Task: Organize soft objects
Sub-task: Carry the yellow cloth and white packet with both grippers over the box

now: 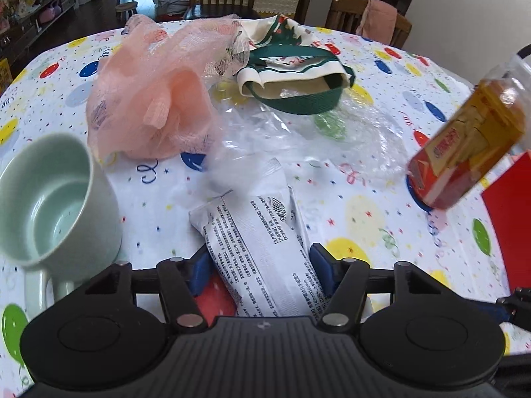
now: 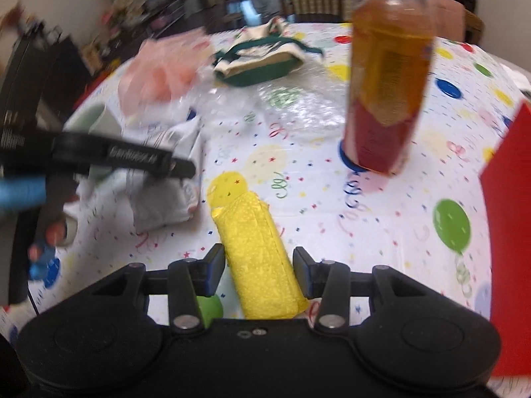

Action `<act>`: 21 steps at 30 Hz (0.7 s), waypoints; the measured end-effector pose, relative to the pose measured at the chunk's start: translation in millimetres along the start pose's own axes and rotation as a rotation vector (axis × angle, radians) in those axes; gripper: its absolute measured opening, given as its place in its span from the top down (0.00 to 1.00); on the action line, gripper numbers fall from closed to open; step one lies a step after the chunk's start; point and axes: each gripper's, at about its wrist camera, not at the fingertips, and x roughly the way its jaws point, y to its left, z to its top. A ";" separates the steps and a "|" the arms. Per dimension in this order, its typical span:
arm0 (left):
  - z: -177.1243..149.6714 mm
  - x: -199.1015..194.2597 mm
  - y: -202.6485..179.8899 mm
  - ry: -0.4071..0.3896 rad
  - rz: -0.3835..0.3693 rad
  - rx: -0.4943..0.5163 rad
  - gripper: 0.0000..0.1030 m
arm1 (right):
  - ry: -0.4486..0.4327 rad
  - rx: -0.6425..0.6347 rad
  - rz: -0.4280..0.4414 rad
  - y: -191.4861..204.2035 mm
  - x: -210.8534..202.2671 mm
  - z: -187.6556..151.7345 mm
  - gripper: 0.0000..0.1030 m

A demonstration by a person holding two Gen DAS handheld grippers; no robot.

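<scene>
Left wrist view shows the left claw (image 1: 260, 262) low in the frame, its blue-padded fingers (image 1: 202, 267) spread on either side of a white printed packet (image 1: 262, 248); the packet lies between them on the bench (image 1: 365, 205), and the pads seem just beside it rather than pressing, though the angle makes contact hard to judge. At the left edge stands a pale green mug (image 1: 56, 209), mouth tipped toward the camera. Above it, in the upper left of the frame, sits a pink mesh puff (image 1: 156, 99), and to its right a cream and green cloth bag (image 1: 295, 76) lies open at the top centre. Crumpled clear plastic wrap (image 1: 298, 129) spreads across the middle. At the right edge a bottle of amber liquid (image 1: 471, 146) with a red and yellow label appears tilted, beside a red box (image 1: 511, 219).

Right wrist view is blurred. The right claw (image 2: 259, 263) is at lower centre, its fingers apart with a yellow dotted packet (image 2: 259, 252) lying lengthwise between them on the balloon-patterned cloth; gaps show on both sides, so it is not gripped. The bottle (image 2: 388, 86) stands at upper right, the bag (image 2: 262, 63) at top centre, the puff (image 2: 159, 73) at upper left. The other gripper (image 2: 109, 159) crosses the left edge over the white packet (image 2: 166, 195).
</scene>
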 end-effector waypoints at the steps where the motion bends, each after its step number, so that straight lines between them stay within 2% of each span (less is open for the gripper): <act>1: -2.6 -3.7 0.2 -0.002 -0.008 -0.001 0.41 | -0.012 0.015 -0.002 -1.0 -6.1 -1.5 0.57; 4: -9.4 -15.7 -3.1 -0.012 -0.025 0.031 0.42 | -0.046 0.074 0.005 -5.7 -24.2 -5.7 0.57; 11: -17.7 -46.5 -11.1 -0.021 -0.096 0.069 0.42 | -0.121 0.162 -0.043 -18.4 -72.1 -11.8 0.57; 21: -10.4 -95.3 -57.8 -0.045 -0.207 0.207 0.42 | -0.211 0.225 -0.135 -41.6 -132.3 -5.9 0.57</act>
